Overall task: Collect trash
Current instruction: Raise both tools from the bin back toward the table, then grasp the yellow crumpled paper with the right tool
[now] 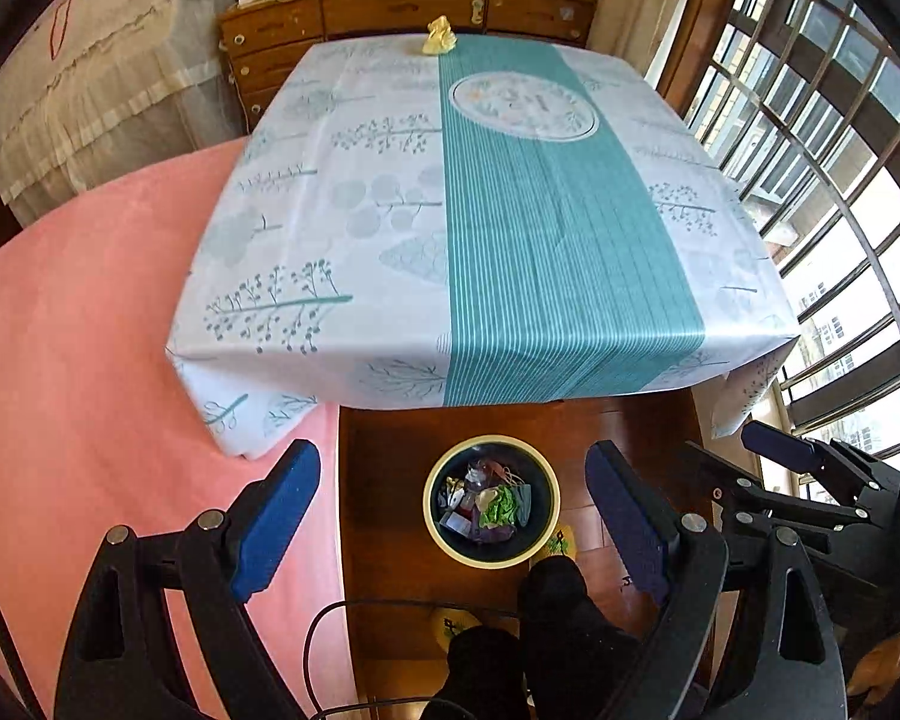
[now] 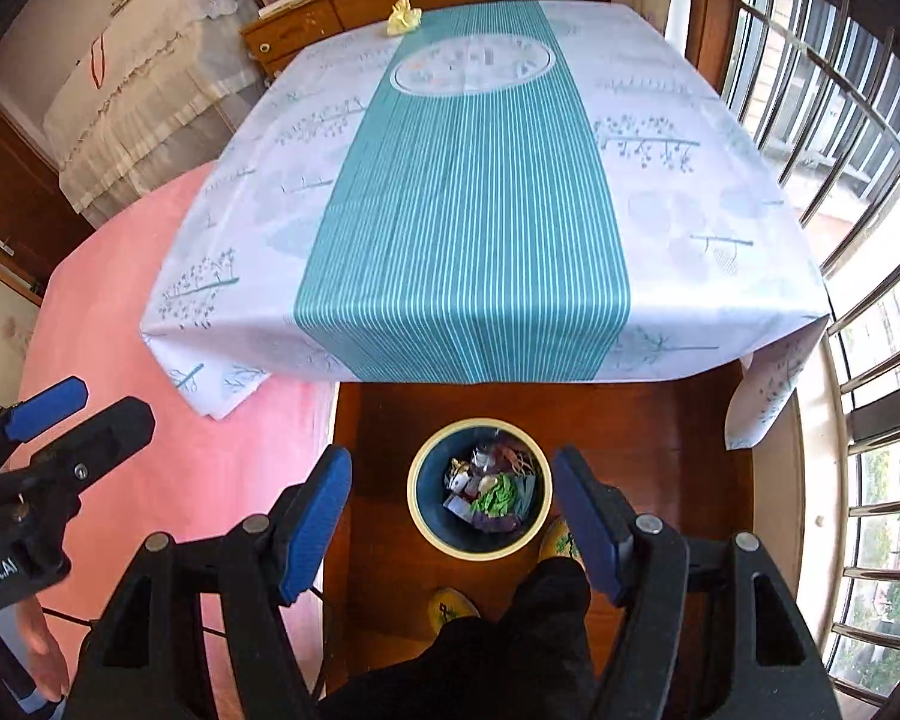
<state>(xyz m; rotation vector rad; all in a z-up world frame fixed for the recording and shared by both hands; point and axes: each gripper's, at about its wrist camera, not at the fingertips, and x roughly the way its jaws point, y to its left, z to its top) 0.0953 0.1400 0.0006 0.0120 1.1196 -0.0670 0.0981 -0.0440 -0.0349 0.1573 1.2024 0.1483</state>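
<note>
Both the left tongs [image 1: 453, 519] and right tongs [image 2: 450, 522] are hanging spread wide, gripping nothing, above the trash bin [image 2: 479, 489] sitting on the floor between their tips. A crumpled yellow wrapper [image 2: 403, 16] is lying far ahead of them at the surface's [image 2: 462, 192] far edge.

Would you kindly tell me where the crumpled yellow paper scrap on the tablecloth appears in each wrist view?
Left wrist: crumpled yellow paper scrap at top centre, on the table's far edge.
Right wrist: the scrap at top, left of centre.
Shared landmark: teal striped tablecloth band, just right of the scrap.
</note>
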